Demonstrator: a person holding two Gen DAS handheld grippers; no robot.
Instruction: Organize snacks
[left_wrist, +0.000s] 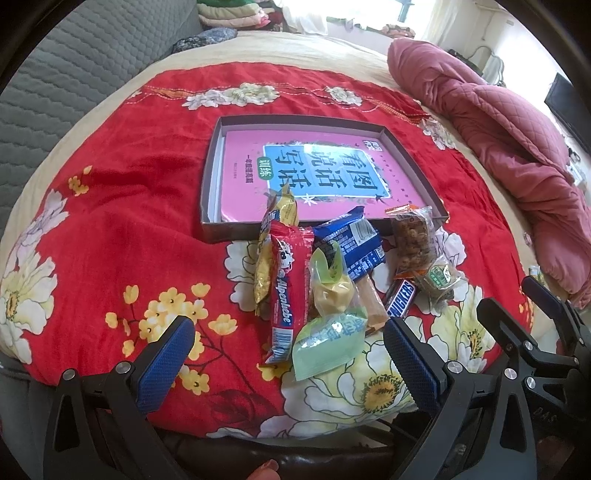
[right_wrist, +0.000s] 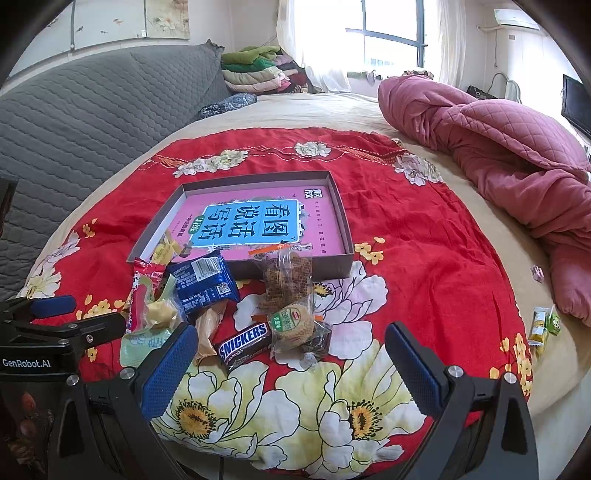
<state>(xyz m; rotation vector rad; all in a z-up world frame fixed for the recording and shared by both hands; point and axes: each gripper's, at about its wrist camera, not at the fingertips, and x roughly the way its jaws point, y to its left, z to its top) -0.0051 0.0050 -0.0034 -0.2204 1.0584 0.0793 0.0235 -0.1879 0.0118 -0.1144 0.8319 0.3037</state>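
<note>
While your left hand-held gripper (left_wrist: 288, 354) and right hand-held gripper (right_wrist: 291, 369) both hang wide and hold nothing, the snack pile (right_wrist: 221, 306) lies on the red floral cloth (right_wrist: 424, 280) at twelve o'clock of each, touching the shallow box (right_wrist: 341, 218) beyond, Snickers bar (right_wrist: 245, 345) nearest your right.

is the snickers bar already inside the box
No, the Snickers bar lies on the red floral cloth in front of the box, among the other snacks.
</note>
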